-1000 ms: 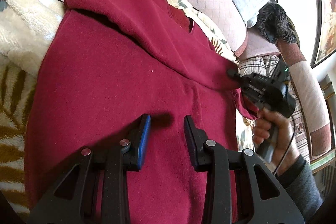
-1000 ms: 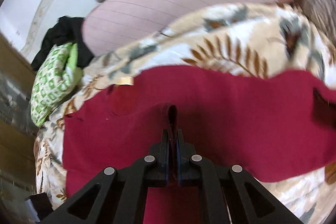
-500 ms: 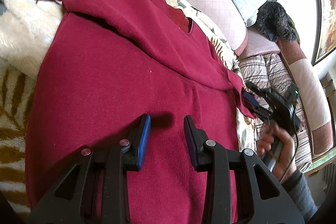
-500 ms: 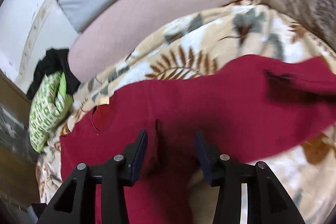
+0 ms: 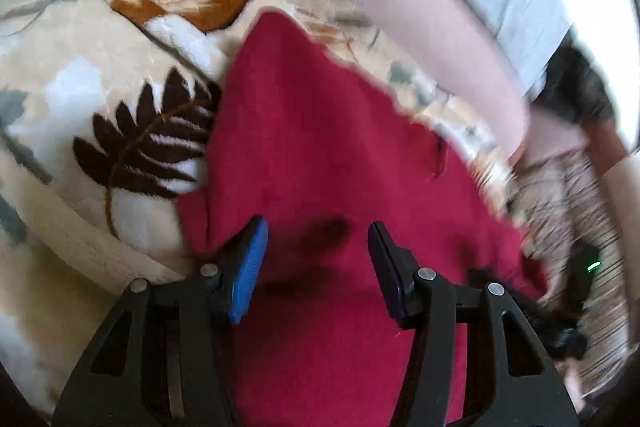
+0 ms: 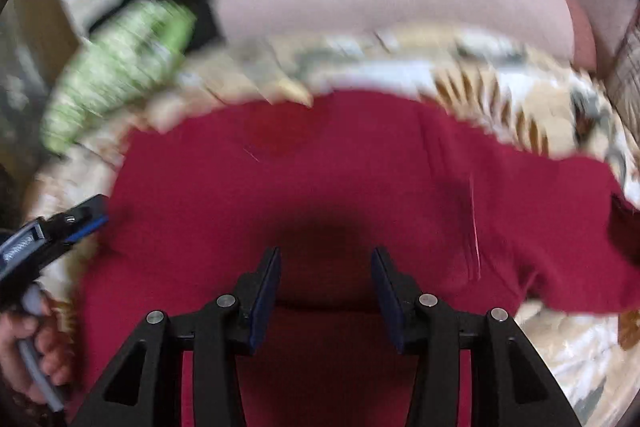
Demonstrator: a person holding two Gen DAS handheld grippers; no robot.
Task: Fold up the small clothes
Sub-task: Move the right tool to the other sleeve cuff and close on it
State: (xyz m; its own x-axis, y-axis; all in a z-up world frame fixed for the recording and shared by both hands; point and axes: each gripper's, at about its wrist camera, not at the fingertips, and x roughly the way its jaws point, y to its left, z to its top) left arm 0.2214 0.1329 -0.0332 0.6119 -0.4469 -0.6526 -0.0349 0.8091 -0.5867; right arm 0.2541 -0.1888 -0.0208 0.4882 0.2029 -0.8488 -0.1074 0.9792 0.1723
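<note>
Across the middle of both frames, the red garment (image 5: 340, 155) lies spread on the leaf-patterned blanket (image 5: 100, 75). At bottom centre of each view, the left claw (image 5: 316, 259) and right claw (image 6: 325, 287) stand spread above the cloth, pinching nothing. Upper left sits a green patterned cushion (image 6: 120, 67), blurred.

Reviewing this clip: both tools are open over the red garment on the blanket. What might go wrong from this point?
1. The plush leaf-print blanket lies right under the red garment; a deep pinch by the left hand-held gripper might catch both.
2. The garment's right end lies bunched and uneven, so a fold may come out crooked.
3. Both views are motion-blurred; the open right hand-held gripper may miss the garment edge.
</note>
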